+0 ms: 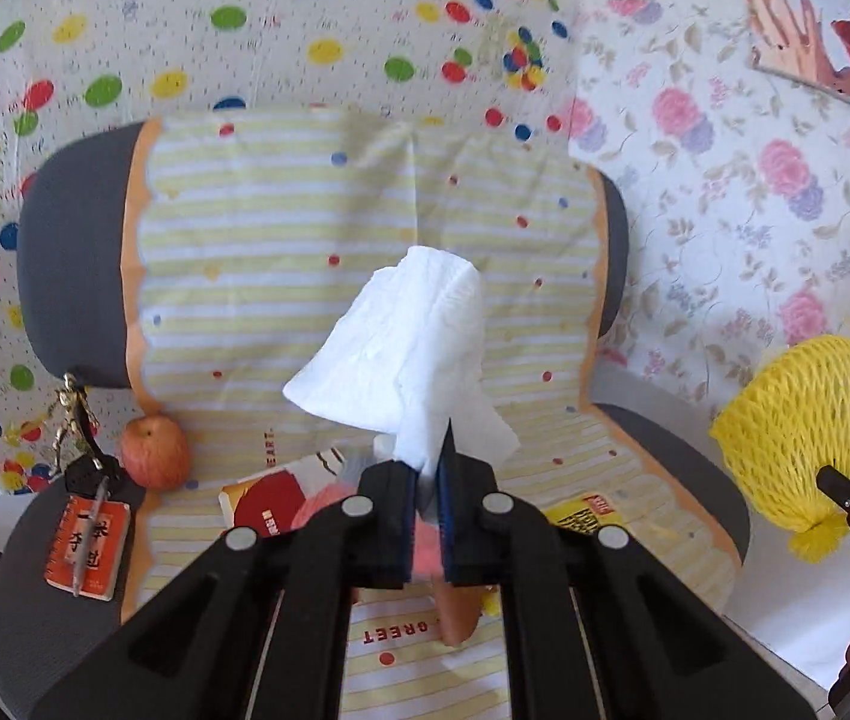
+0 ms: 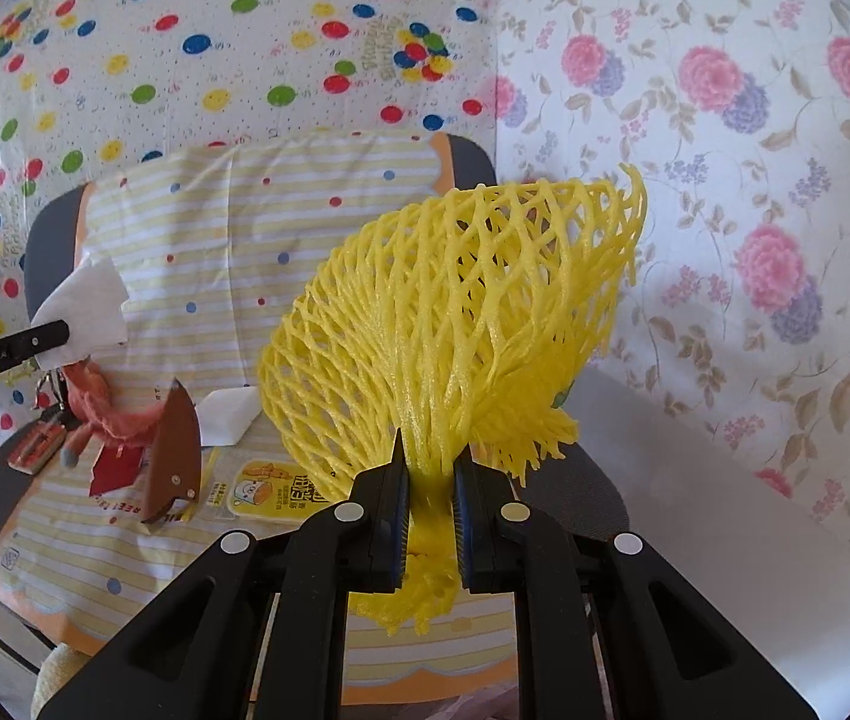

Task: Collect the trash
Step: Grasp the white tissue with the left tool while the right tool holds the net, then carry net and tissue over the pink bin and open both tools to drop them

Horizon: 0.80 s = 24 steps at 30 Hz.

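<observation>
My left gripper [image 1: 428, 480] is shut on a crumpled white tissue [image 1: 407, 348] and holds it up above the chair seat; the tissue also shows at the far left of the right wrist view [image 2: 89, 306]. My right gripper [image 2: 430, 480] is shut on the gathered end of a yellow foam fruit net [image 2: 461, 312] and holds it in the air; the net also shows at the right of the left wrist view [image 1: 797, 438]. A second white tissue [image 2: 227, 414] lies on the seat.
A grey chair [image 1: 65, 252] draped with a striped yellow cloth [image 1: 305, 240] holds an apple [image 1: 155, 450], an orange notebook with a pen [image 1: 86, 546], keys [image 1: 74, 420], a red-and-white booklet [image 1: 269, 498], a yellow snack packet [image 2: 263, 492], a brown tool [image 2: 173, 450] and a pink toy [image 2: 101, 408].
</observation>
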Tool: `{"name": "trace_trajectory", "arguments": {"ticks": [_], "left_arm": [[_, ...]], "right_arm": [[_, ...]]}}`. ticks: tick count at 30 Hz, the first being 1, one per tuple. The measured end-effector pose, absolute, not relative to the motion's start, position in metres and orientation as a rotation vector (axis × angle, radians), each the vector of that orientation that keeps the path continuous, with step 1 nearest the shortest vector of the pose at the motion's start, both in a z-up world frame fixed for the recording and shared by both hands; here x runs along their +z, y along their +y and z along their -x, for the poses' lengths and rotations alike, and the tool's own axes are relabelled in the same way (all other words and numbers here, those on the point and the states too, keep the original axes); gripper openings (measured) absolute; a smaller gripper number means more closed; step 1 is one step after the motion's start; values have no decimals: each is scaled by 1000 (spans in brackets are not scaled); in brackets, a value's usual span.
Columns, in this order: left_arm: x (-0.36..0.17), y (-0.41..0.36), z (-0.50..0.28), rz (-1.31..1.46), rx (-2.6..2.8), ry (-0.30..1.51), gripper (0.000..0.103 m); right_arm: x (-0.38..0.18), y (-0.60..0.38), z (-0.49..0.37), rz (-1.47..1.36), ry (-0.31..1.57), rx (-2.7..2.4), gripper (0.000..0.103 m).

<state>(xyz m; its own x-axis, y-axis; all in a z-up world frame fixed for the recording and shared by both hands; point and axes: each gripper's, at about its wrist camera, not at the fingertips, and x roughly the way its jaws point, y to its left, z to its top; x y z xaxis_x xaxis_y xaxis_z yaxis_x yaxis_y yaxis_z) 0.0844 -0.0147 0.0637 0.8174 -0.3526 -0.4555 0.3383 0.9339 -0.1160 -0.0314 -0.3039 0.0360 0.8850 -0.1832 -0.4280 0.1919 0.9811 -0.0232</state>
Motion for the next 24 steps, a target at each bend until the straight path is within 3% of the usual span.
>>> {"name": "trace_trajectory", "arguments": {"ticks": [4,11,24], "left_arm": [[75,-13,-77,22,-341,489,4],[46,-23,-30,29,-398,542,2],[-14,-143,83,-24,-746,552,2]], "right_arm": [[32,-306,55,-17,469,-191,13],[3,-310,85,-25,551,-178,13],[-60,-338,164,-55,742,-295,14]]}}
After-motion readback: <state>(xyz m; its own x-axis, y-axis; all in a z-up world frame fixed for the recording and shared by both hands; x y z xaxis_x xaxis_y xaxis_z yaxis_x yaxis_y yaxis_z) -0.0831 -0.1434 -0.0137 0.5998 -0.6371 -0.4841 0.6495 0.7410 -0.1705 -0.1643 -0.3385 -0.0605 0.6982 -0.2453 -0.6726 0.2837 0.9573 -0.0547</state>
